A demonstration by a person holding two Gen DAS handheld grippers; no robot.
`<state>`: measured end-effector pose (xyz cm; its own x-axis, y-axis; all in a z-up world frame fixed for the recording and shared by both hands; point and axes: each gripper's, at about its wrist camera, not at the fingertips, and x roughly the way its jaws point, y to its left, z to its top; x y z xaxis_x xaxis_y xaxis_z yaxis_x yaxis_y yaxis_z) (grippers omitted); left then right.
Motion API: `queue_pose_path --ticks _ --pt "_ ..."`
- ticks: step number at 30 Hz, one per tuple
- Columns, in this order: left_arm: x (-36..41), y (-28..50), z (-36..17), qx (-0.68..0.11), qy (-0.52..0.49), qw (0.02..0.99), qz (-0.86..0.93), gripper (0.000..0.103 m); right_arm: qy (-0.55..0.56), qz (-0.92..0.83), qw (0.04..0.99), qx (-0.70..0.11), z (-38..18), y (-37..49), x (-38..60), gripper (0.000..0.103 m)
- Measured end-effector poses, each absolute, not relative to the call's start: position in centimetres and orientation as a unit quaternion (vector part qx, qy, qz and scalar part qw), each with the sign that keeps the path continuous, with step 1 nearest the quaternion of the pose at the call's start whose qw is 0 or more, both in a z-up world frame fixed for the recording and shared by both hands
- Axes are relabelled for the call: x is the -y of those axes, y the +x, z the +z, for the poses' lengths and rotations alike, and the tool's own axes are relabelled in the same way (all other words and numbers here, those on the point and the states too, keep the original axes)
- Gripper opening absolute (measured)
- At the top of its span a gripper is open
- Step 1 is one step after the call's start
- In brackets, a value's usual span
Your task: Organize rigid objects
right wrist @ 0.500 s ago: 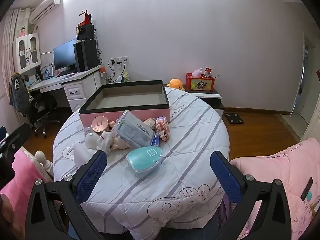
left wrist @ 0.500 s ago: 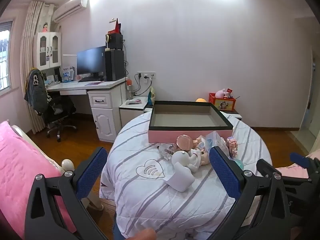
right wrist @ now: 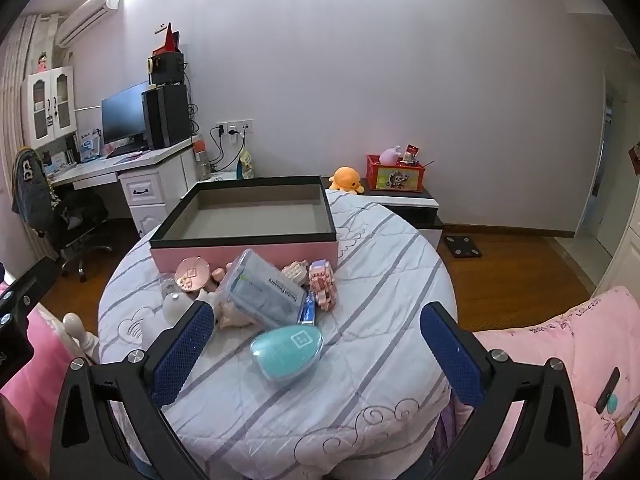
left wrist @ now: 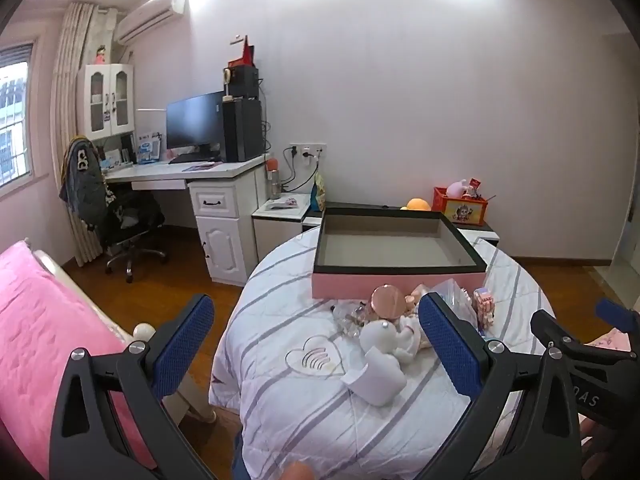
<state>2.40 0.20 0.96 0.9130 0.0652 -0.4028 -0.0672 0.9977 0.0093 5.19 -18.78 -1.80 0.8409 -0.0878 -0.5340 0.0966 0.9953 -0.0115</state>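
A pink box with a black rim (left wrist: 396, 269) (right wrist: 244, 237) stands empty at the back of a round table covered in striped cloth (left wrist: 304, 412) (right wrist: 384, 280). In front of it lies a pile: a rose-gold round compact (left wrist: 386, 301) (right wrist: 193, 274), a white figurine (left wrist: 384, 338), a clear box of dental flossers (right wrist: 262, 288), a pink brick figure (right wrist: 322, 284) and a teal egg-shaped case (right wrist: 287, 347). My left gripper (left wrist: 316, 344) hovers open before the table's near edge. My right gripper (right wrist: 316, 344) is open too, with the teal case low between its fingers, untouched.
A pink bed (left wrist: 36, 320) flanks the table on the left and pink bedding (right wrist: 560, 360) on the right. Behind stand a white desk with monitor (left wrist: 192, 128), an office chair (left wrist: 120, 216), a low cabinet with a red toy crate (right wrist: 396, 174) and an orange plush (right wrist: 347, 179).
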Motion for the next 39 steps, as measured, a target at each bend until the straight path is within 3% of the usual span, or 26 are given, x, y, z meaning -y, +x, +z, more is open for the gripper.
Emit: queue_pose_path --ticks 15,24,39 --pt "2.1 4.6 2.7 -0.2 0.036 0.975 0.086 0.103 0.018 0.014 0.959 -0.282 0.7 9.0 20.3 0.103" --pt "0.6 3.7 3.3 -0.195 -0.01 0.974 0.116 0.103 -0.01 0.039 0.966 -0.255 2.2 9.1 18.8 0.103" --pt "-2.5 2.0 7.1 -0.127 -0.004 0.992 0.012 0.103 0.007 -0.093 0.979 -0.184 7.1 3.0 16.0 0.103"
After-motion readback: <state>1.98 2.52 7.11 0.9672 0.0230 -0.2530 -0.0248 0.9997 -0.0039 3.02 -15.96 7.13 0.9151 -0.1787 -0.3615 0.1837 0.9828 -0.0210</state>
